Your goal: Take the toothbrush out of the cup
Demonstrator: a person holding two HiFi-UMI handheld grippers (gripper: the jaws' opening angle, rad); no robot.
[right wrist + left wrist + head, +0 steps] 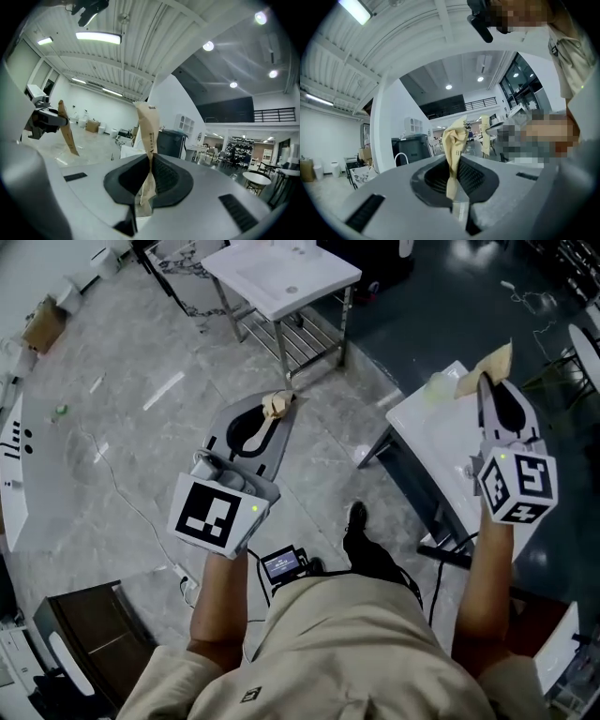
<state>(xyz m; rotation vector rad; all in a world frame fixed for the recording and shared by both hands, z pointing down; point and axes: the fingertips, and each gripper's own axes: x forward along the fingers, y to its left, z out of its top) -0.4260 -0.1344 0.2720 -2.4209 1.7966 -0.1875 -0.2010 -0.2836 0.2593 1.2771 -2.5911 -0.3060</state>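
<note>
Both grippers are raised and point about level. My left gripper is shut on a crumpled strip of tan paper. In the left gripper view that paper stands up from between the closed jaws of the left gripper. My right gripper is shut on another tan paper strip, which the right gripper view shows as paper pinched in the right gripper. No toothbrush or cup is clearly visible. A pale round thing sits on the white table; I cannot tell what it is.
A white table stands to the right below my right gripper. A white metal-framed stand is further ahead. A cardboard box and cables lie on the grey floor. A dark cabinet is at lower left.
</note>
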